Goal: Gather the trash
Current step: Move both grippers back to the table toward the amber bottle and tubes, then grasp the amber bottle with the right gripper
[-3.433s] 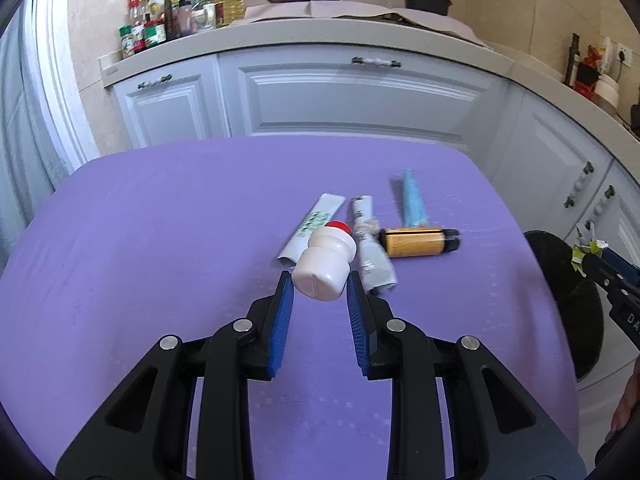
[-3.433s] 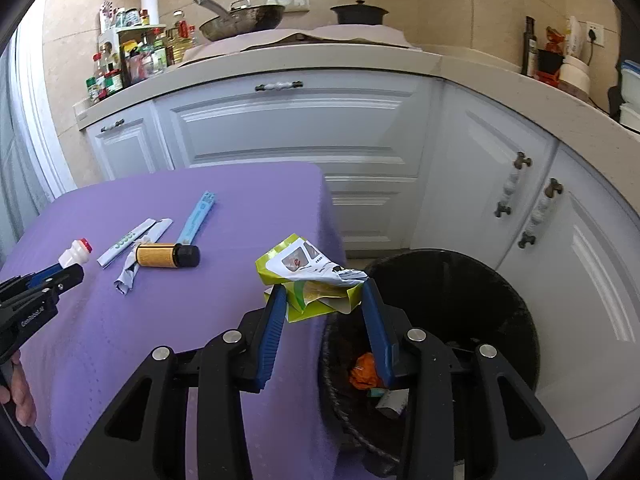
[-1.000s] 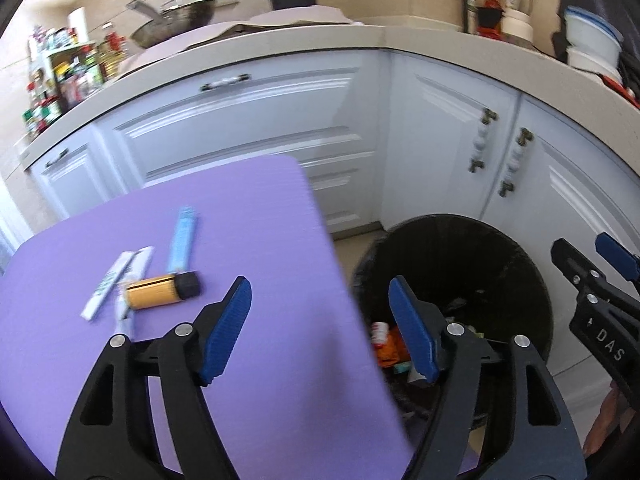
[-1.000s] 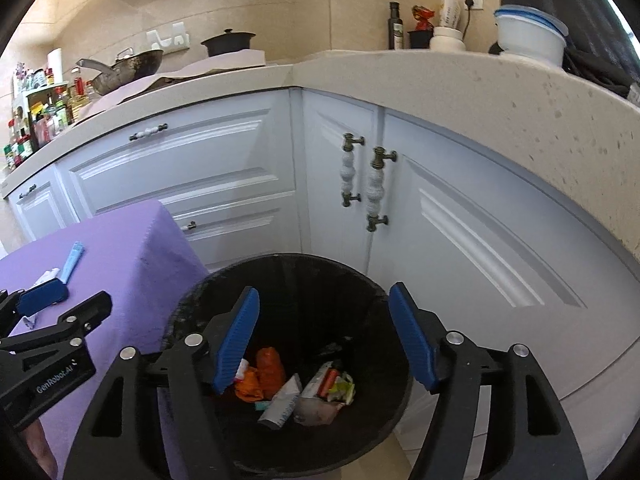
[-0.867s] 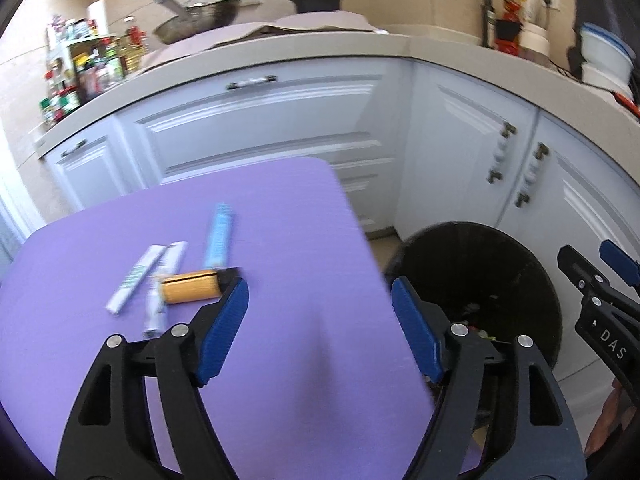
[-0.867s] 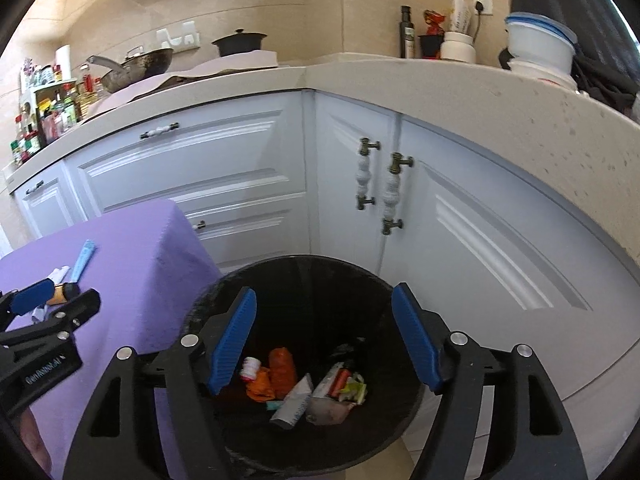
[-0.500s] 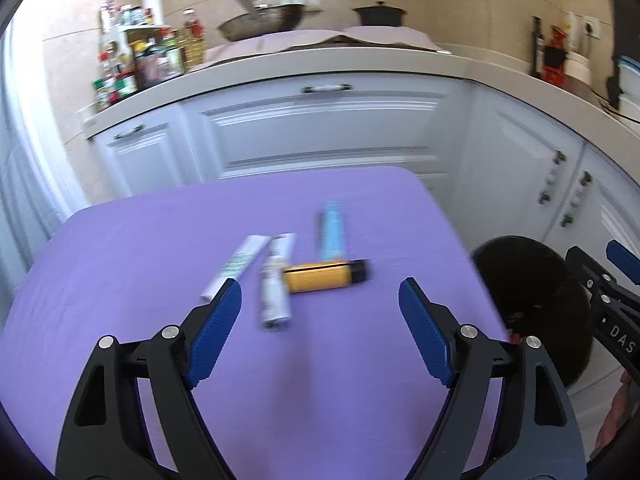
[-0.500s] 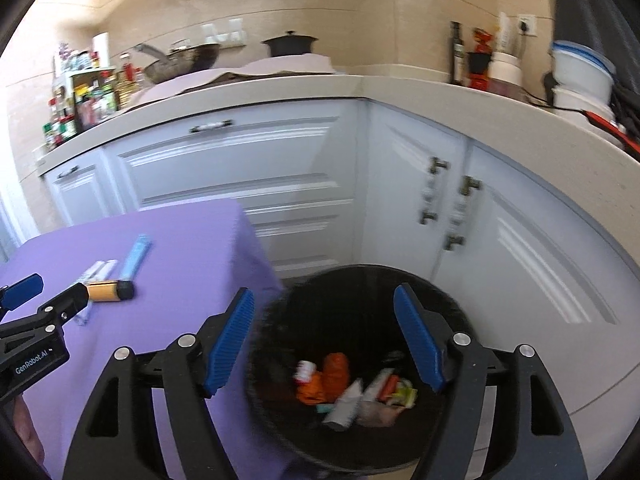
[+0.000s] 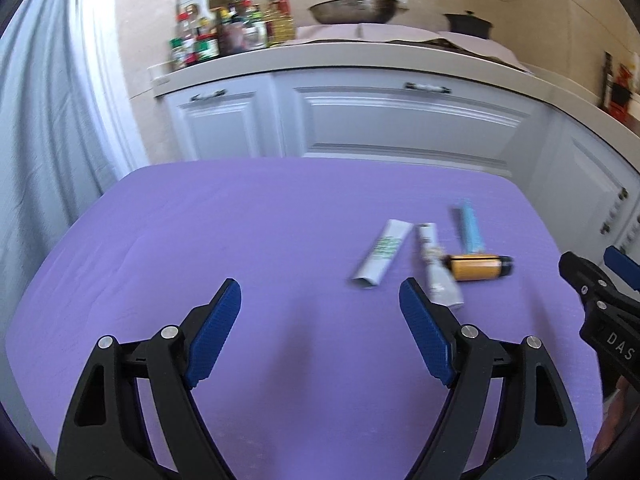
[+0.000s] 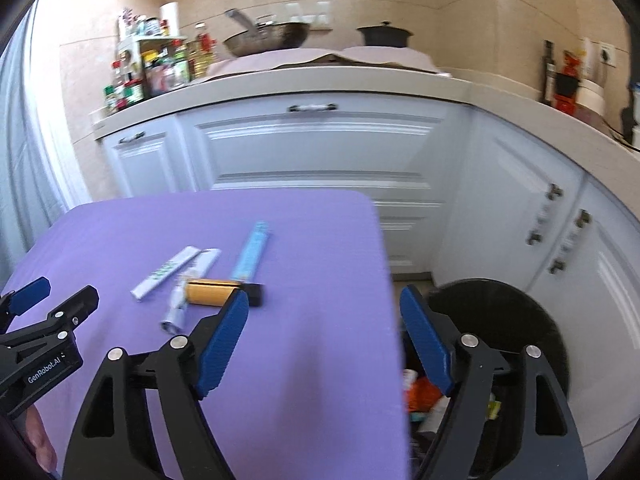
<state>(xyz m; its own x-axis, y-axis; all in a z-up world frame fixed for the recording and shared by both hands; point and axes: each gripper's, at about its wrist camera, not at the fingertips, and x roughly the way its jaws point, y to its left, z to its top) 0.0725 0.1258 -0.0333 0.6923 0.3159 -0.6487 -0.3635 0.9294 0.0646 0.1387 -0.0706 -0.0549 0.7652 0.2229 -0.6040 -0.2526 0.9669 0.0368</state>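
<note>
1. Both grippers are over the purple table [image 9: 200, 240], empty. The left gripper [image 9: 320, 322] has its jaws spread wide, nothing between them.
2. The right gripper [image 10: 324, 330] has just been opening its jaws; they too stand wide and bare, straddling the table edge beside the black bin [image 10: 520, 320].
3. Four pieces of trash remain in a cluster: white tube [image 9: 382, 254], crumpled silver tube [image 9: 438, 280], orange bottle [image 9: 478, 267], blue stick [image 9: 470, 230].
4. Best approach, I'd say: take the outliers first, jaws across each one's narrow width.
</note>
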